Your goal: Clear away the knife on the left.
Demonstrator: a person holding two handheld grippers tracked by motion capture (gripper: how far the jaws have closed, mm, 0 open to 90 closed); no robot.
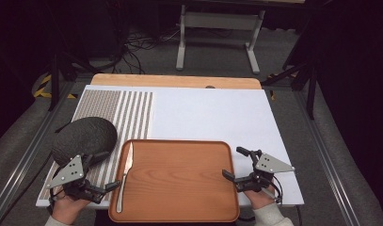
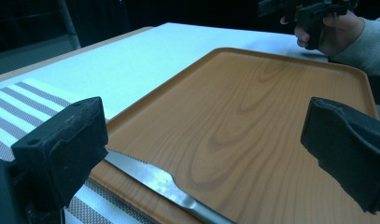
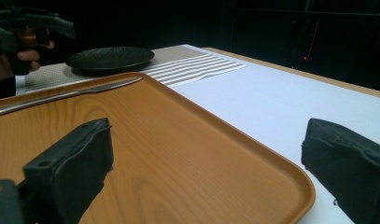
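Wooden tray, hand-held grippers flanking, agape

The tray looks like wood, smooth with a soft sheen and clear grain; the knife at its left edge is polished metal. At centre left the plate is dark, matt and rough-textured (possibly stoneware), on a striped woven-looking mat; the white tabletop is matt
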